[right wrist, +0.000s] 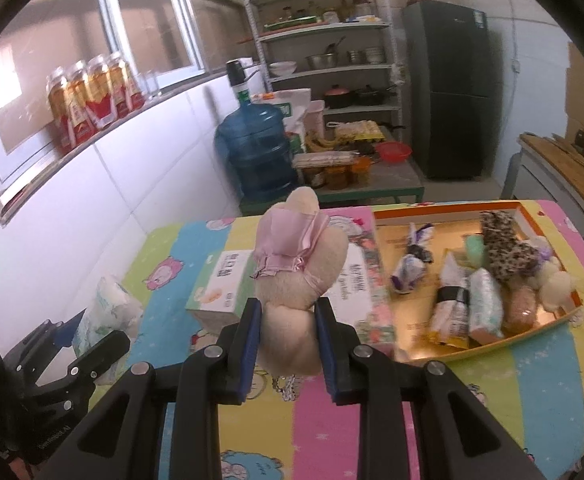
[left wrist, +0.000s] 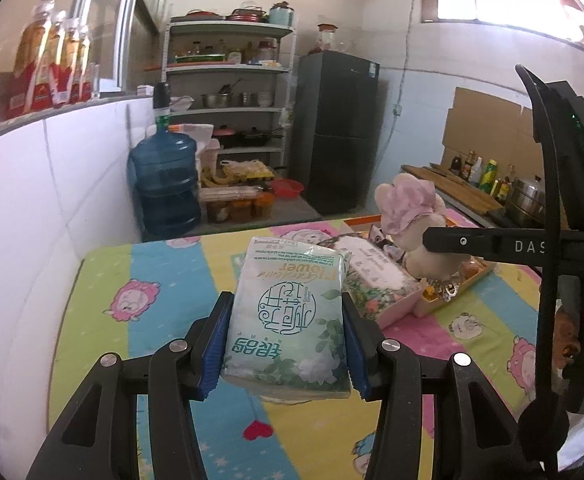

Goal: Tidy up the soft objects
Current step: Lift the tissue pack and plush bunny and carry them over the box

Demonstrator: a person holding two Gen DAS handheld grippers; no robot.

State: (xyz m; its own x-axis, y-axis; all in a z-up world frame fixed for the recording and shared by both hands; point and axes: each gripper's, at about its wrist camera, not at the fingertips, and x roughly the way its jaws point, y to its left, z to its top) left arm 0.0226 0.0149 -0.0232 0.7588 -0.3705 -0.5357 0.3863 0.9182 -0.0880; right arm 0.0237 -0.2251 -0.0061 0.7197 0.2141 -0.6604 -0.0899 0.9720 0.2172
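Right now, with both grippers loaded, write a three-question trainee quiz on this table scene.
1. True or false: the left gripper has its jaws shut on a tissue pack.
2. What does the right gripper hold?
A. a plush toy
B. a banana
C. a glass bottle
3. Fill in: the leopard-print item lies in the ____ tray.

Key:
1. True.
2. A: the plush toy wears a pink cap.
3. Orange.
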